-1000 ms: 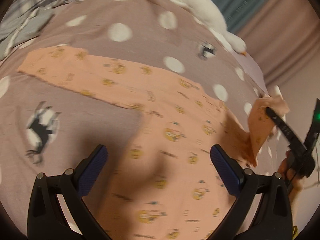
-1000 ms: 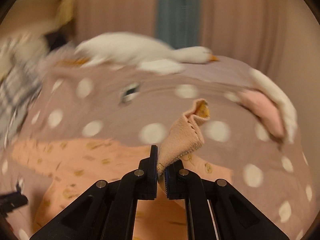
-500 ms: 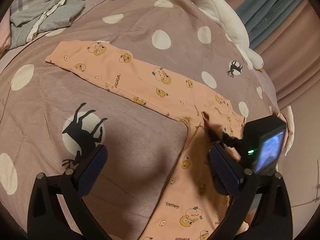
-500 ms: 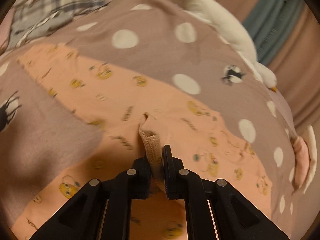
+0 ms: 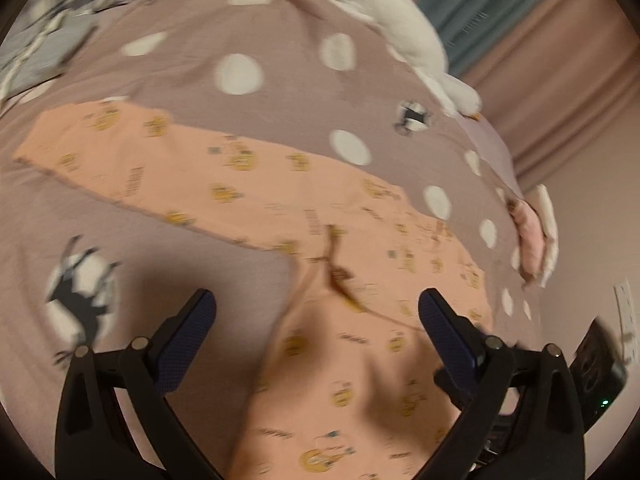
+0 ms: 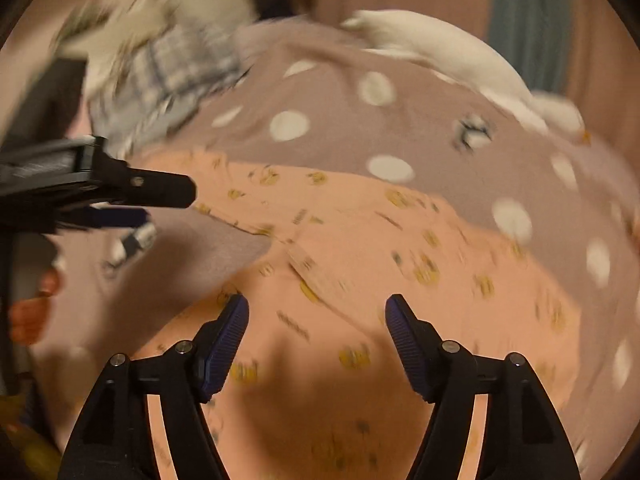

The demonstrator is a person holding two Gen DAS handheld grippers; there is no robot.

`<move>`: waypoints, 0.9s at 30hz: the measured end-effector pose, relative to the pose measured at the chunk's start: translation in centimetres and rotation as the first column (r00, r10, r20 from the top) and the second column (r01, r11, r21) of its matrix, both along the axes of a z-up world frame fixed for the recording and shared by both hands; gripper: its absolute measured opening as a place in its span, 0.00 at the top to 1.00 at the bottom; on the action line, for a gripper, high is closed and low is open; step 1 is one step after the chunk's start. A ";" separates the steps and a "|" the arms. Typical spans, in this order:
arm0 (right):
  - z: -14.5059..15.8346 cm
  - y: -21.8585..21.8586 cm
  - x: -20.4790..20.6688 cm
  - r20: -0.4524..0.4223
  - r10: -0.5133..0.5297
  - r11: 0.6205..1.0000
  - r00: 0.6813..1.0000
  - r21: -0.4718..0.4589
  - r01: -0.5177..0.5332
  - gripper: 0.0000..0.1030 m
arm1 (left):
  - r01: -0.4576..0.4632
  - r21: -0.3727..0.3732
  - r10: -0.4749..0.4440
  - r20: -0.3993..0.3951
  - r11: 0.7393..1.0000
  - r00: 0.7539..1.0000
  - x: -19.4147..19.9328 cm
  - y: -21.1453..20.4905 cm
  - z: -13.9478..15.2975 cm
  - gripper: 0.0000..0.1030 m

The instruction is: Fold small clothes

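On the dotted bed cover, a small peach printed garment is being laid out, with one long part stretching toward the left and the body spreading toward the cameras. A corner or waist edge is being shown turned inward over the body, its fold line running slantwise just ahead of the right gripper. That gripper's jaws are being opened, and nothing is being pinched between them; the cloth is lying beneath, apart from the pads. The left gripper is being held nearly at full spread, closing slightly, and nothing is being gripped by it either. By the look of it, only a first fold is being completed: the long part is still lying flat and unfolded, so most of the folding is being left to do. A white plush toy and plaid fabric are being left at the far side of the bed, well apart from the garment. Both views are being blurred by motion.
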State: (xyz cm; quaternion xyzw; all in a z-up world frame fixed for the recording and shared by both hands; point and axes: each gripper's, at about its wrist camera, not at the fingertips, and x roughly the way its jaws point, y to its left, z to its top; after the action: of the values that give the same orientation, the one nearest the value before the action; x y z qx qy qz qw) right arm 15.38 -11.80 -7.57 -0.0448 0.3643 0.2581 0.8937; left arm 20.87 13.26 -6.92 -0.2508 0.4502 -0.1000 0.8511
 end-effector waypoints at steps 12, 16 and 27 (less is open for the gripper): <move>-4.5 -8.5 -3.7 -0.177 -0.226 0.940 0.958 0.220 0.262 0.31 | 0.157 0.009 -0.156 -0.073 0.988 0.985 6.1 -7.7 -4.8 0.70; -4.4 -9.0 -3.8 -0.180 -0.222 0.940 0.958 0.222 0.259 0.31 | 0.137 0.051 -0.129 -0.140 0.989 0.982 6.4 -7.0 -7.4 0.75; -4.0 -6.9 -4.4 -0.161 -0.191 0.956 0.968 0.194 0.221 0.31 | 0.000 -0.121 -0.007 -0.061 0.993 0.998 2.9 5.4 -4.7 0.44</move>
State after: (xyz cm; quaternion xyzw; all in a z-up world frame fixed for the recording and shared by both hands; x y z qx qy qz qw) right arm 10.94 -18.68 -11.56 0.1067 0.3996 0.2030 0.8875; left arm 23.78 18.62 -11.63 -0.3041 0.4696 -0.1207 0.8200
